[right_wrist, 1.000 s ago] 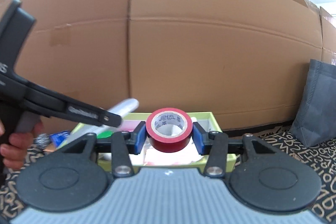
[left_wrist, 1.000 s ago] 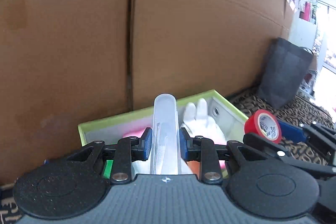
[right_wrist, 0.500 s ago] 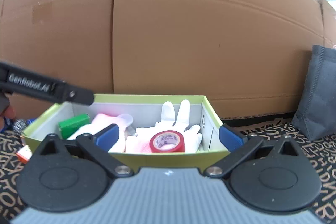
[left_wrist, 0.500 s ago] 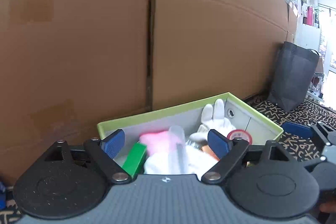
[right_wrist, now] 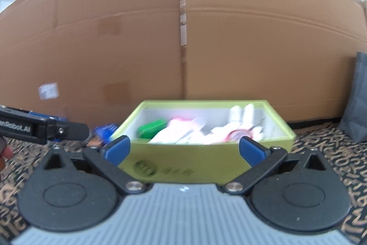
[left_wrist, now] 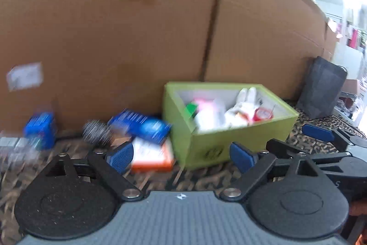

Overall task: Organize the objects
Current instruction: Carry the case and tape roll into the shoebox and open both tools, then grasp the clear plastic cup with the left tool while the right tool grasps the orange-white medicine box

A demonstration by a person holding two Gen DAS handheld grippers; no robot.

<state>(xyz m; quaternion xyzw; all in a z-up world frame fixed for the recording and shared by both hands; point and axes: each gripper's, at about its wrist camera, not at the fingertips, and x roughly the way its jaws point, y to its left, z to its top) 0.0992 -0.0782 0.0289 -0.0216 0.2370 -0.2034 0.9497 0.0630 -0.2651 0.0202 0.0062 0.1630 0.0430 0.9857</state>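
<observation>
A lime-green box (left_wrist: pixel 229 137) (right_wrist: pixel 206 164) stands on the patterned floor against a cardboard wall. Inside lie a red tape roll (left_wrist: pixel 263 113) (right_wrist: pixel 239 134), a white glove (left_wrist: pixel 246 95) (right_wrist: pixel 243 114), a green block (left_wrist: pixel 190 108) (right_wrist: pixel 151 128) and pink and white items. My left gripper (left_wrist: pixel 182 156) is open and empty, back from the box's left front corner. My right gripper (right_wrist: pixel 184 150) is open and empty in front of the box. Left of the box lie an orange-and-white pack (left_wrist: pixel 151 156), a blue pack (left_wrist: pixel 142 126) and a grey scrubber ball (left_wrist: pixel 96 131).
A tall cardboard wall (right_wrist: pixel 183 38) runs behind everything. A dark grey bag (left_wrist: pixel 321 91) (right_wrist: pixel 355 100) leans on it at the right. Another blue pack (left_wrist: pixel 40 130) and blurred small items lie at far left. The right gripper shows in the left view (left_wrist: pixel 321 137).
Both grippers opened and dropped the clear tube and the red tape roll into the green box. Both then pulled back from the box; the left one swung left.
</observation>
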